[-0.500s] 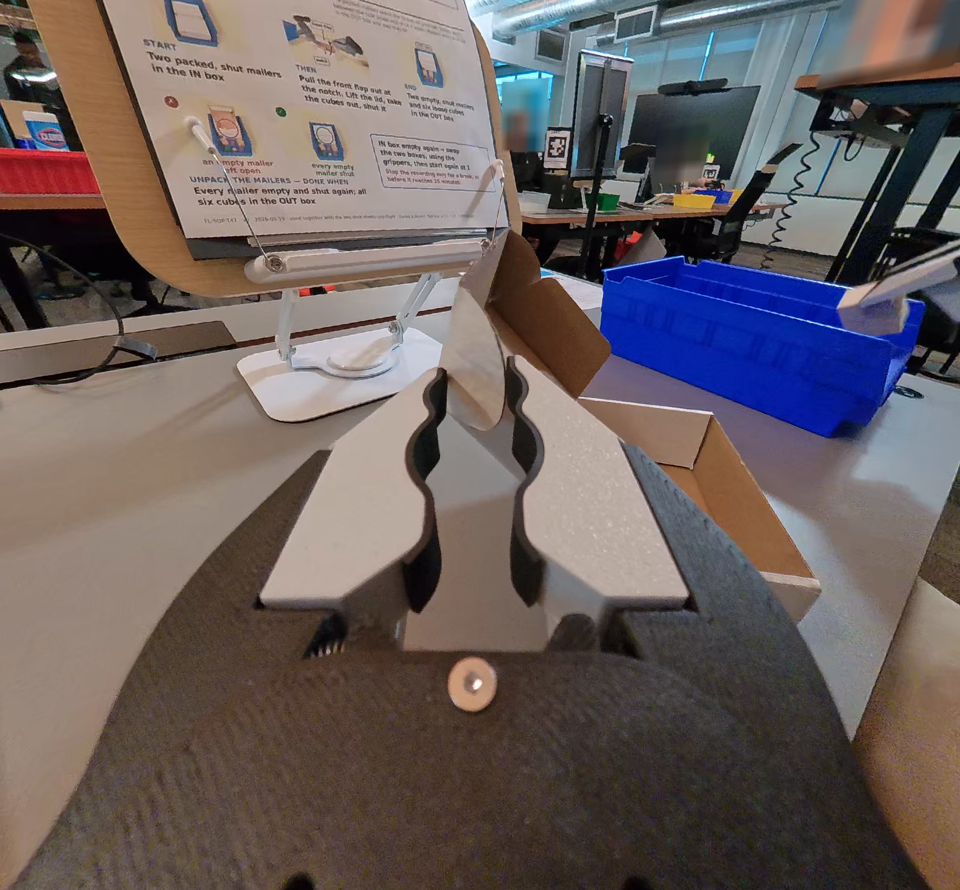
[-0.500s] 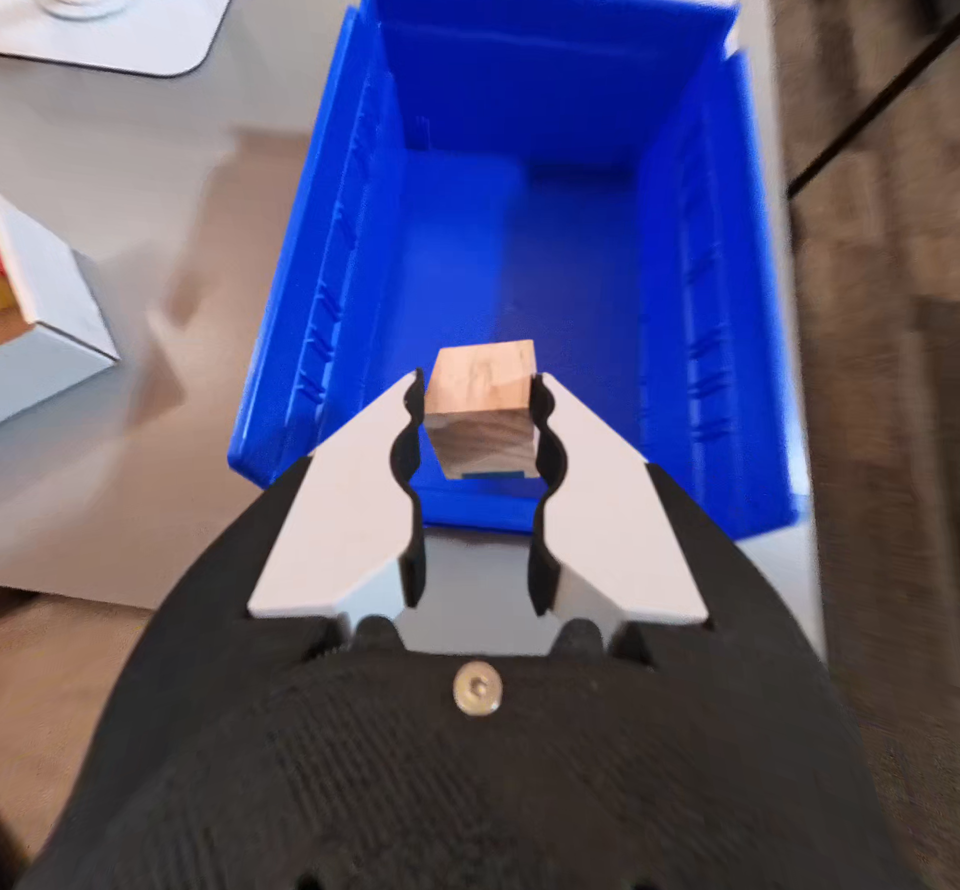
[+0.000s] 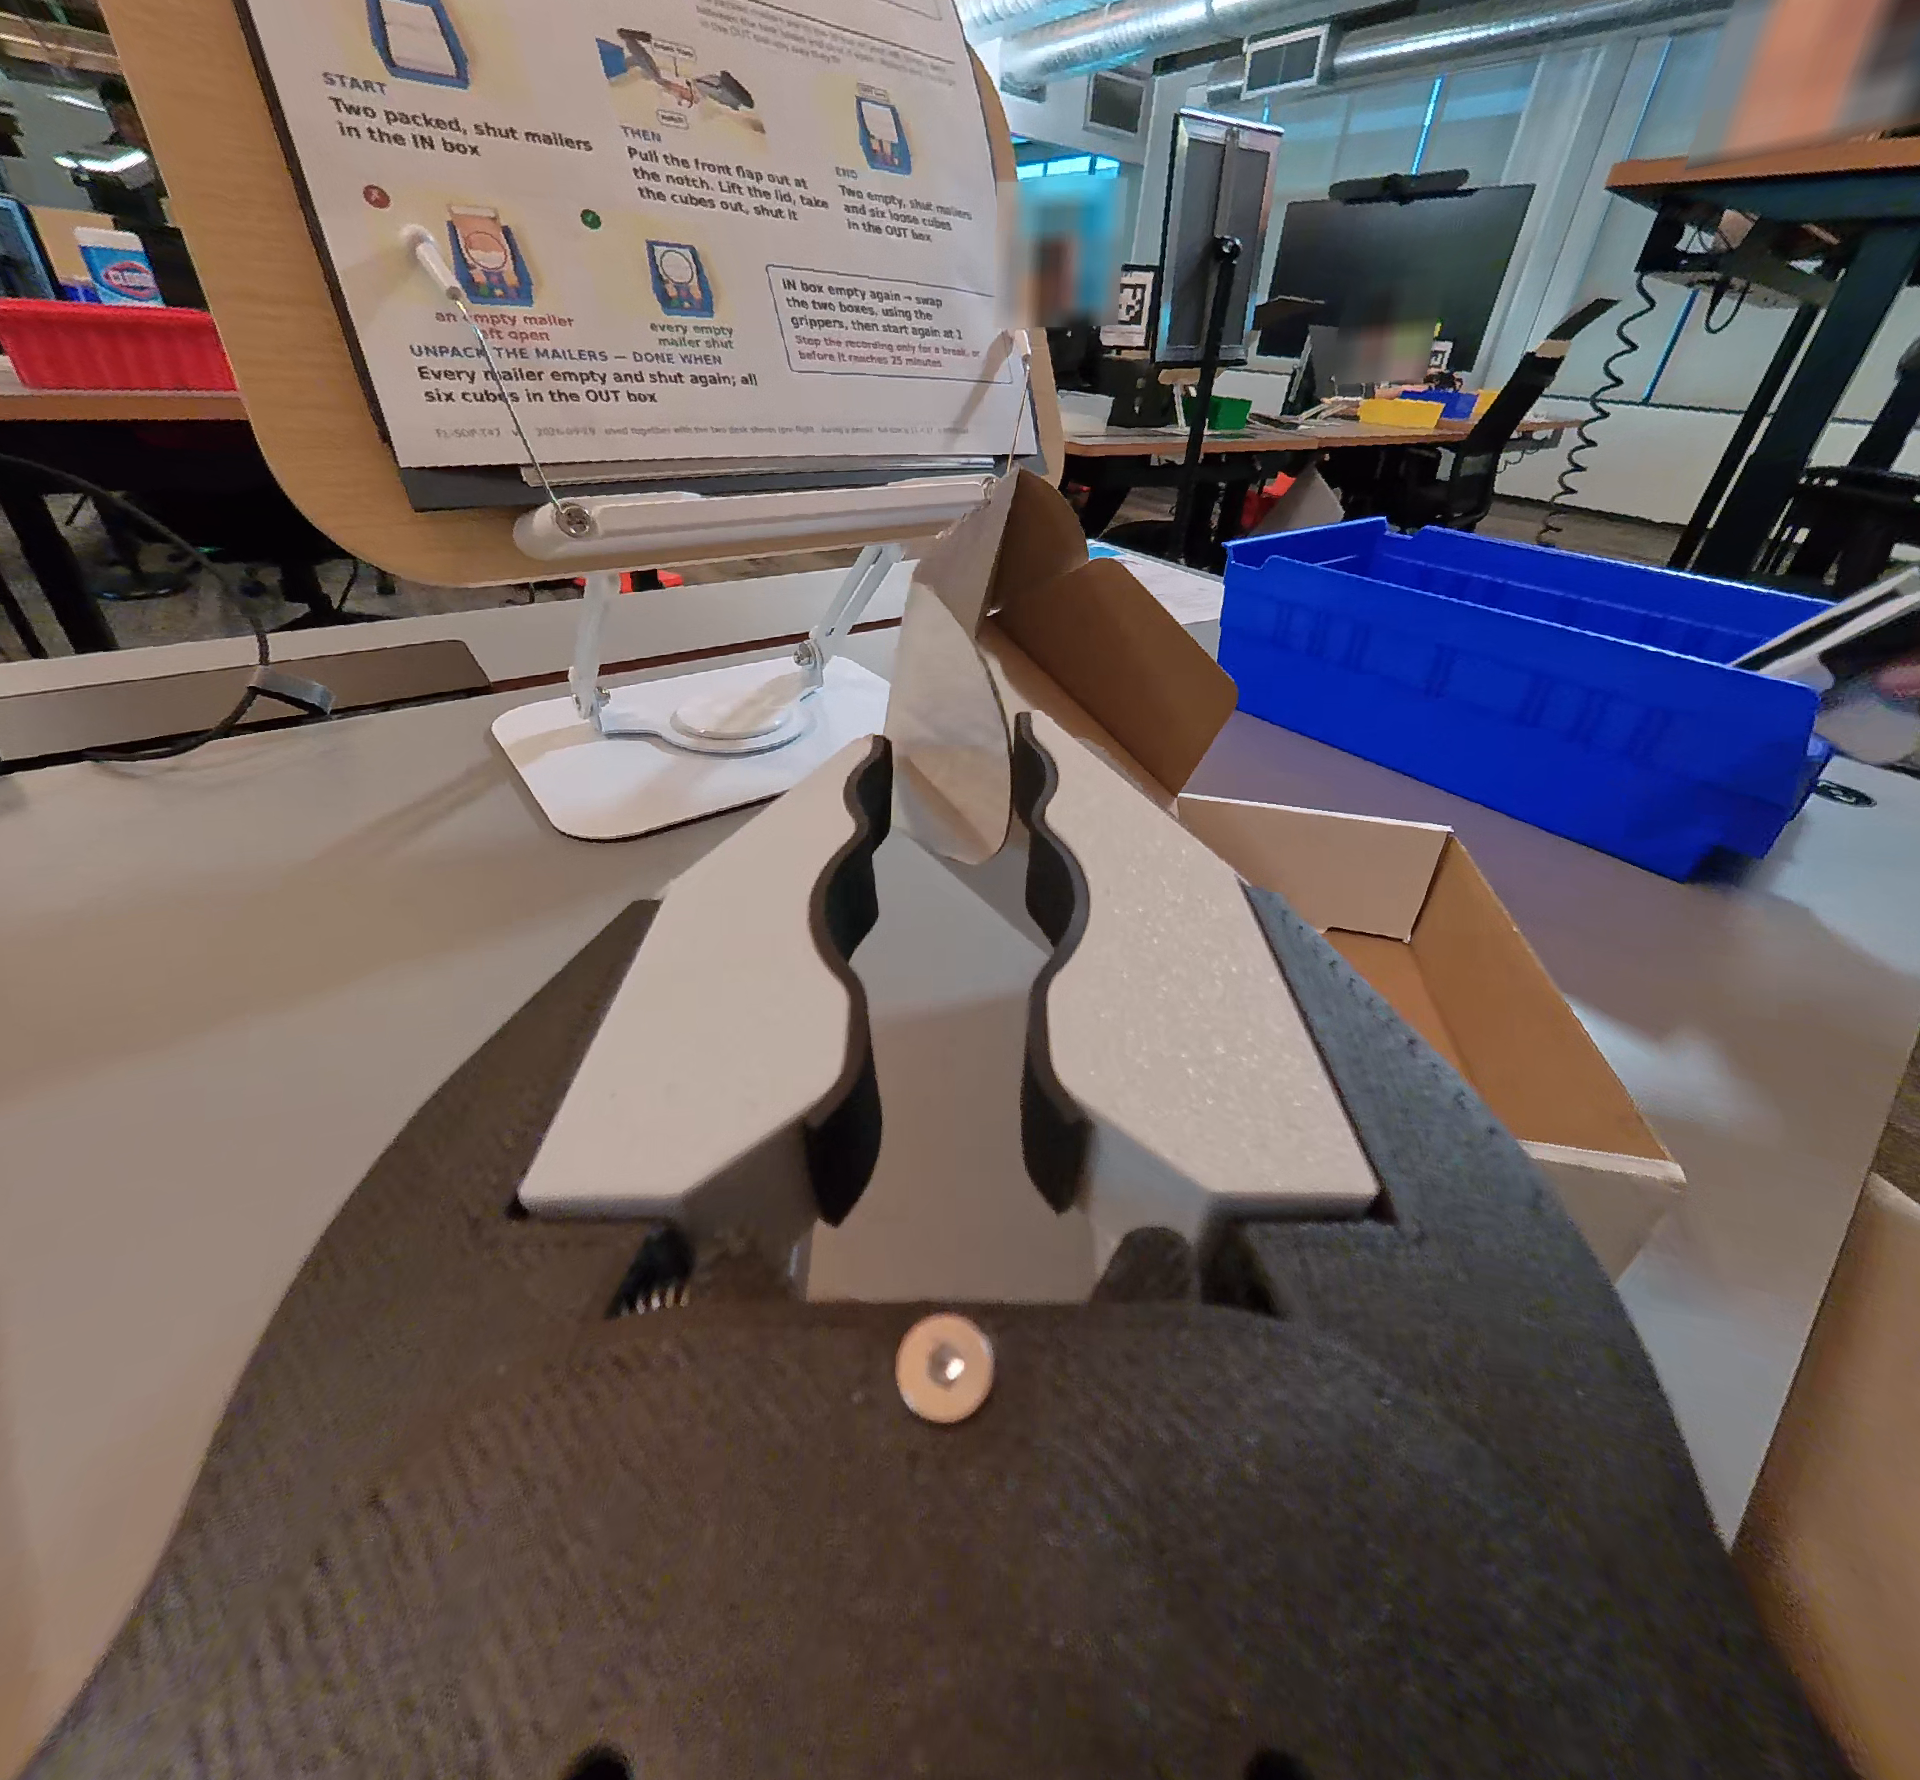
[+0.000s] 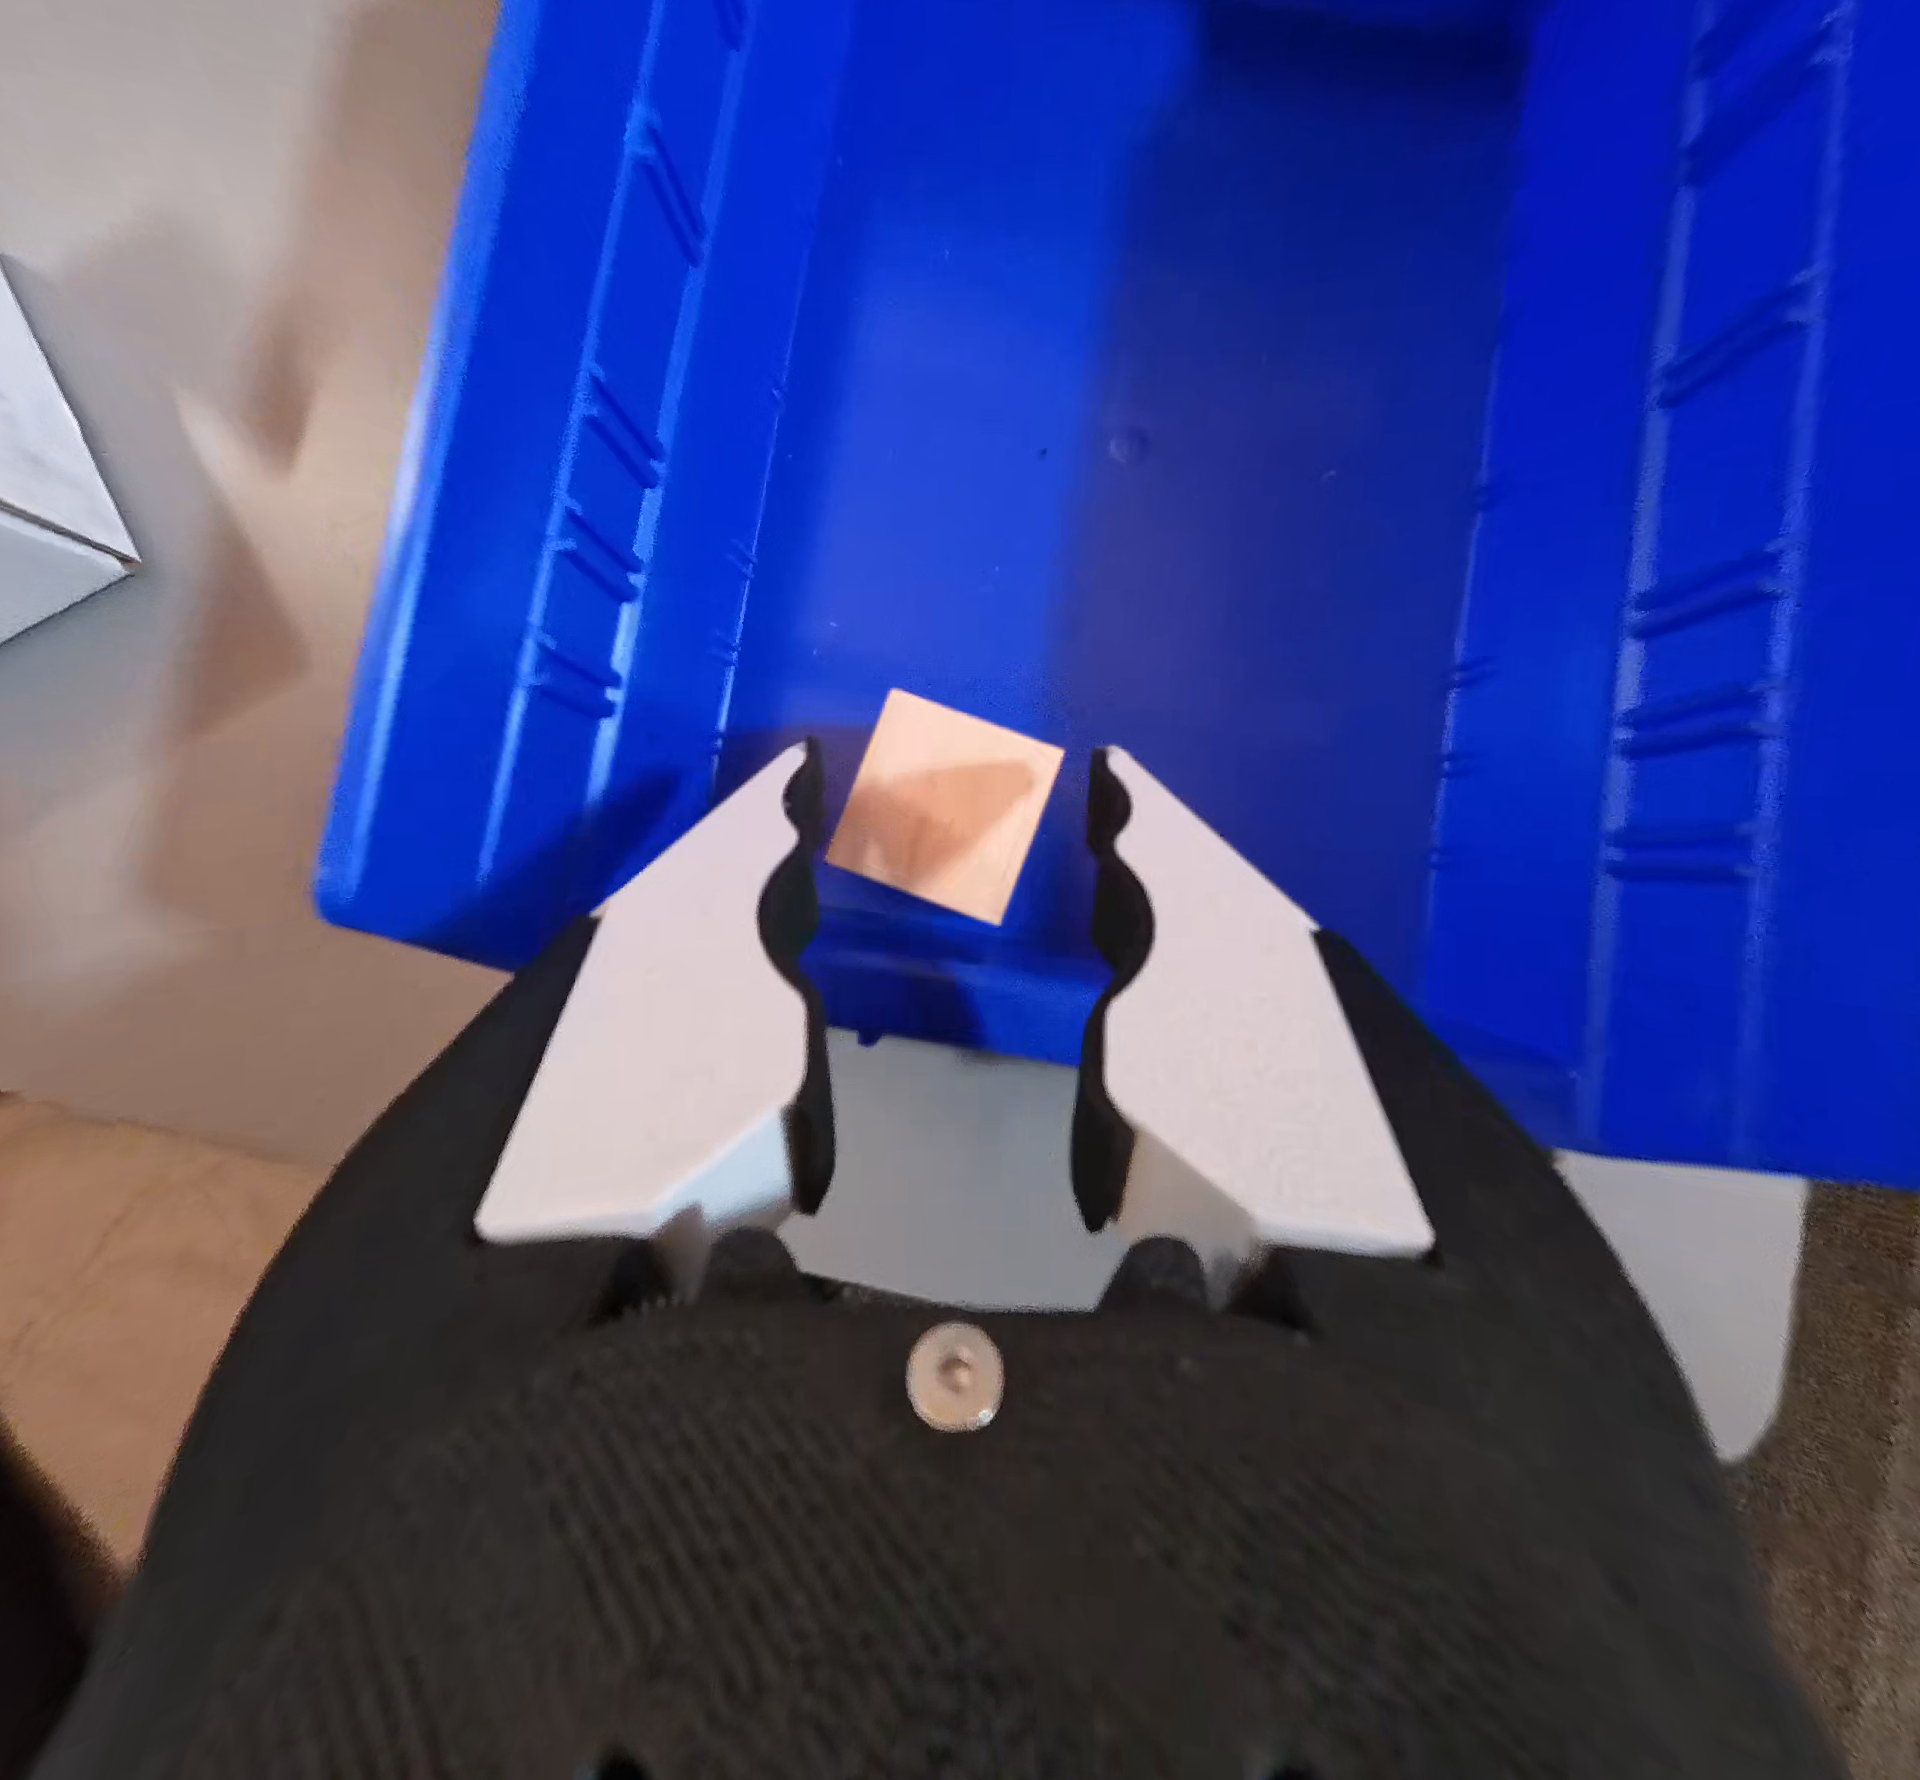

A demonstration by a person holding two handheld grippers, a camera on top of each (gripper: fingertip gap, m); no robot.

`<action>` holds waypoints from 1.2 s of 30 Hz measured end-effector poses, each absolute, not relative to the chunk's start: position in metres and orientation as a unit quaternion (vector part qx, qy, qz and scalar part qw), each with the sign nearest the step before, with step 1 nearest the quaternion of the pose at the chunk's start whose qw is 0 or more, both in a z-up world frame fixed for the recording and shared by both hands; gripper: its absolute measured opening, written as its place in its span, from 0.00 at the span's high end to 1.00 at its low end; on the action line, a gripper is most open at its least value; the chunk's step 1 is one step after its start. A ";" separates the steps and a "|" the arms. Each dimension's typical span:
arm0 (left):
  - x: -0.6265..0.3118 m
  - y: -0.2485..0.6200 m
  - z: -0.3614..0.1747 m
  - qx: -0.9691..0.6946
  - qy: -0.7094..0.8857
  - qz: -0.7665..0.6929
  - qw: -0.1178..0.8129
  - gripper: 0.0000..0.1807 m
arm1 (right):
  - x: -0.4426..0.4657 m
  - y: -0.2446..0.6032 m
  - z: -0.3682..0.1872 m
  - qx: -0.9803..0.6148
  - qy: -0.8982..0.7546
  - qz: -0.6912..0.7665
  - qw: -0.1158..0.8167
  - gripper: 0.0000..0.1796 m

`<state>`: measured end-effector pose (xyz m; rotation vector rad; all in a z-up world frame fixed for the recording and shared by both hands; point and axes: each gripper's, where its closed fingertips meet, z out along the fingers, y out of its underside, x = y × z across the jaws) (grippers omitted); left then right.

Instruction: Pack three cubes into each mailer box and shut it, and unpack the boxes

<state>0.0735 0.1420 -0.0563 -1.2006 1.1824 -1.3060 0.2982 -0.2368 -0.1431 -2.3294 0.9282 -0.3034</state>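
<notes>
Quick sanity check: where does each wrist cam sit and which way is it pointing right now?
Left wrist view: on the left gripper, low over the table, facing level at the mailer box flap pinched between its own fingers.
Right wrist view: on the right gripper, looking steeply down into the blue bin; own fingers spread, wooden cube loose between them.
Shared: the blue bin, the mailer box, and the right gripper at the left view's edge.
</notes>
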 end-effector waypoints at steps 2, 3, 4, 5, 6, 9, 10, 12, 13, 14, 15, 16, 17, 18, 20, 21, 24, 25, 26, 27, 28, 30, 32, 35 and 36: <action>0.073 0.142 -0.056 -0.492 0.486 -0.536 0.484 0.87 | 0.298 -0.235 -0.118 -0.871 0.347 -0.134 0.320 0.72; 0.073 0.141 -0.056 -0.490 0.487 -0.536 0.485 0.87 | 0.296 -0.231 -0.100 -0.865 0.338 -0.149 0.338 0.72; 0.073 0.140 -0.055 -0.489 0.487 -0.536 0.486 0.87 | 0.291 -0.221 -0.078 -0.857 0.324 -0.162 0.367 0.71; 0.073 0.139 -0.055 -0.487 0.488 -0.536 0.487 0.87 | 0.282 -0.206 -0.056 -0.848 0.302 -0.168 0.402 0.71; 0.074 0.139 -0.055 -0.486 0.488 -0.536 0.488 0.87 | 0.269 -0.187 -0.036 -0.840 0.273 -0.165 0.439 0.71; 0.074 0.138 -0.054 -0.484 0.486 -0.537 0.491 0.88 | 0.216 -0.122 -0.008 -0.841 0.178 -0.133 0.494 0.71; 0.073 0.137 -0.054 -0.483 0.485 -0.539 0.491 0.87 | 0.197 -0.100 -0.010 -0.847 0.147 -0.119 0.496 0.72; 0.073 0.136 -0.053 -0.482 0.485 -0.542 0.489 0.88 | 0.163 -0.057 -0.025 -0.863 0.091 -0.093 0.488 0.72; 0.072 0.136 -0.053 -0.481 0.485 -0.543 0.489 0.87 | 0.151 -0.037 -0.038 -0.872 0.070 -0.084 0.477 0.72; 0.072 0.135 -0.053 -0.480 0.485 -0.543 0.489 0.87 | 0.145 -0.019 -0.054 -0.882 0.055 -0.082 0.460 0.73; 0.072 0.135 -0.053 -0.480 0.485 -0.544 0.488 0.87 | 0.144 -0.004 -0.073 -0.894 0.045 -0.086 0.438 0.74; 0.072 0.135 -0.053 -0.480 0.485 -0.545 0.488 0.87 | 0.146 0.009 -0.093 -0.907 0.039 -0.092 0.409 0.74; 0.072 0.135 -0.053 -0.479 0.486 -0.545 0.488 0.87 | 0.149 0.019 -0.112 -0.919 0.035 -0.095 0.380 0.74; 0.071 0.135 -0.053 -0.478 0.487 -0.544 0.488 0.88 | 0.151 0.027 -0.128 -0.930 0.033 -0.096 0.354 0.74; 0.071 0.135 -0.053 -0.475 0.489 -0.544 0.489 0.87 | 0.158 0.035 -0.152 -0.944 0.029 -0.106 0.312 0.74; 0.071 0.135 -0.053 -0.474 0.490 -0.544 0.489 0.87 | 0.163 0.037 -0.159 -0.946 0.028 -0.117 0.301 0.74; 0.071 0.136 -0.053 -0.476 0.489 -0.550 0.482 0.87 | 0.163 0.045 -0.167 -0.947 0.026 -0.104 0.303 0.75; 0.071 0.137 -0.054 -0.478 0.488 -0.551 0.480 0.87 | 0.159 0.047 -0.169 -0.947 0.027 -0.087 0.307 0.75; 0.072 0.138 -0.055 -0.481 0.487 -0.551 0.478 0.87 | 0.155 0.050 -0.171 -0.948 0.029 -0.070 0.311 0.76; 0.072 0.139 -0.055 -0.484 0.485 -0.551 0.476 0.87 | 0.152 0.051 -0.173 -0.948 0.031 -0.058 0.312 0.76; 0.073 0.141 -0.056 -0.487 0.484 -0.551 0.474 0.87 | 0.153 0.052 -0.174 -0.947 0.034 -0.060 0.315 0.78; 0.073 0.141 -0.057 -0.491 0.483 -0.552 0.470 0.87 | 0.157 0.051 -0.174 -0.947 0.029 -0.083 0.309 0.83; 0.073 0.140 -0.056 -0.490 0.483 -0.552 0.471 0.87 | 0.159 0.049 -0.172 -0.946 0.022 -0.101 0.307 0.86; 0.072 0.137 -0.054 -0.486 0.487 -0.547 0.477 0.86 | 0.157 0.048 -0.164 -0.941 0.024 -0.098 0.322 0.86; 0.072 0.136 -0.053 -0.485 0.488 -0.546 0.478 0.86 | 0.156 0.048 -0.162 -0.940 0.029 -0.092 0.329 0.86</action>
